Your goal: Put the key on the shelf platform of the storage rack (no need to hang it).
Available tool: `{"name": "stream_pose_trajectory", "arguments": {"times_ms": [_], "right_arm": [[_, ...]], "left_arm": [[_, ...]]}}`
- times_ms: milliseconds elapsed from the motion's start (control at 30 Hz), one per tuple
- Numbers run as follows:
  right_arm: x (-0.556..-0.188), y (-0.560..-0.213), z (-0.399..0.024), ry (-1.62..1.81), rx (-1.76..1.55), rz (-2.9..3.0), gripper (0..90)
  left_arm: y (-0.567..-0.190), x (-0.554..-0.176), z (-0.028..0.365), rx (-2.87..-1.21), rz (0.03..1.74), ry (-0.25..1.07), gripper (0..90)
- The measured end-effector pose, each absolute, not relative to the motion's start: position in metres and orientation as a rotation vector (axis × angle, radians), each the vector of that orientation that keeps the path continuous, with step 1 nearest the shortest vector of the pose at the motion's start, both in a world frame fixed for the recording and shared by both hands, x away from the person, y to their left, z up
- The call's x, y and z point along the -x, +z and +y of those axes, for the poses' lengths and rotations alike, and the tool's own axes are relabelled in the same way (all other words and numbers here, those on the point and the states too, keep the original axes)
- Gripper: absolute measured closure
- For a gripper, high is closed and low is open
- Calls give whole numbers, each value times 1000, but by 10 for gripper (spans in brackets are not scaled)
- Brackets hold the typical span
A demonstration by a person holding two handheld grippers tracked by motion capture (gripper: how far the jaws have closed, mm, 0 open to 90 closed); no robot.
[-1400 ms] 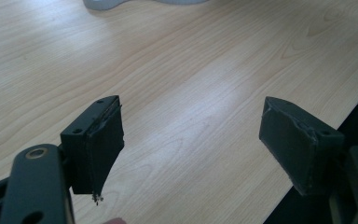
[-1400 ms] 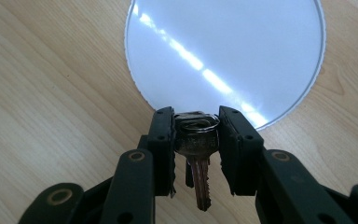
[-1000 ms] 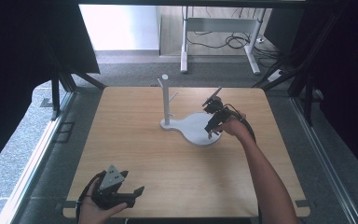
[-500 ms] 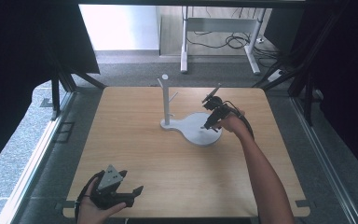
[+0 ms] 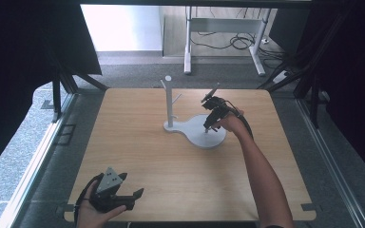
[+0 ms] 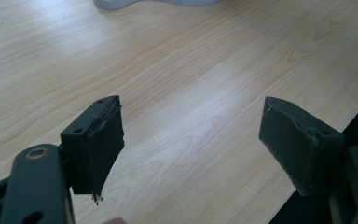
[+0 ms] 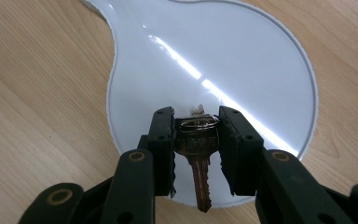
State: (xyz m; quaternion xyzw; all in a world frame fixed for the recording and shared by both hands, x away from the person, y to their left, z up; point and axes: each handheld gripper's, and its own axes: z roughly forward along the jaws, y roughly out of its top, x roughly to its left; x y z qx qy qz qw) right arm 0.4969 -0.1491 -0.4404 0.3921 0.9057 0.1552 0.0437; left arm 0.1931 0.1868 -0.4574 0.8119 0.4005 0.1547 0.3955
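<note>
A white stand with an upright post (image 5: 169, 102) and a flat round dish base (image 5: 205, 137) sits at the middle of the wooden table. My right gripper (image 5: 208, 127) hovers over that dish (image 7: 242, 51), shut on a brass key (image 7: 198, 156) with a metal ring at its head; the blade hangs down between the pads. My left gripper (image 5: 135, 195) rests near the table's front left edge, open, with nothing between its pads (image 6: 103, 140).
The wooden table (image 5: 138, 142) is bare around the stand. The stand's short pegs (image 5: 177, 98) stick out from the post. Dark curtains flank both sides, and a desk frame (image 5: 223, 28) with cables stands on the floor beyond the far edge.
My right gripper has shifted slightly toward the near side over the dish, still holding the key. The left gripper has stayed put.
</note>
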Motion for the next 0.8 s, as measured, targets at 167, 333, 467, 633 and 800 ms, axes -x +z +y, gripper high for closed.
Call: {"name": "stream_pose_trajectory", "arguments": {"times_ms": [167,333,467,633,800], "right_arm": [[-502,-445,-146,470,-1208,2769,678],[-505,-449,-145,477,-1222,2765,678],[-506,-451,-145,482,-1220,2761,678],[-506,-457,-147,468,-1236,2756,678],[-508,-469,-149,450,-1272,2753,677]], "left_arm": [[-457,-193,189,-2056,1020,392,222],[-457,-193,189,-2057,1020,392,222],[-458,-193,188,-2059,1018,391,222],[-458,-193,188,-2061,1017,390,222],[-458,-194,187,-2063,1018,390,222]]}}
